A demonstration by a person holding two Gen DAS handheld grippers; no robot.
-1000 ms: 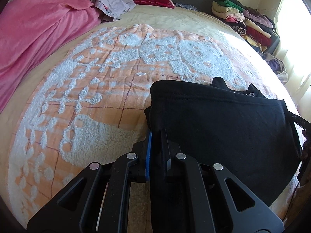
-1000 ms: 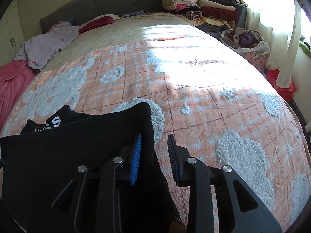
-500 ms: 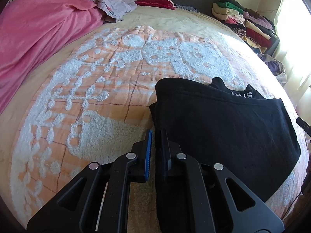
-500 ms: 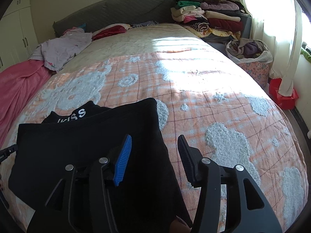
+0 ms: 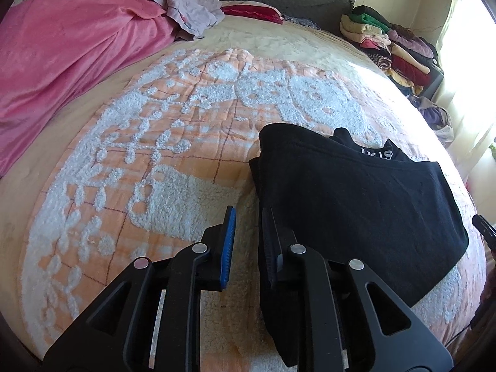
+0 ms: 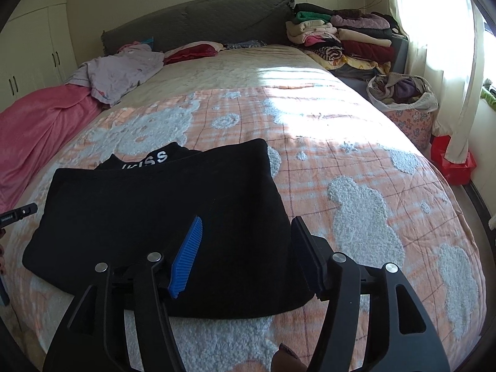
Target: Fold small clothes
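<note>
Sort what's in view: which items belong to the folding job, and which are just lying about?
In the job:
black garment
left claw
right claw

Lying about:
pink blanket
lilac garment
stack of folded clothes
bag of clothes

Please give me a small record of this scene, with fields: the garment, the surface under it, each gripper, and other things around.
garment: black garment, folded, white letters at its far edge
surface: orange and white blanket on the bed
left gripper: jaws slightly apart, just been opening, nothing between the pads, at the garment's edge
right gripper: open, jaws just been opening, above the garment, not gripping it
left side of bed: pink blanket
far right: stack of folded clothes
</note>
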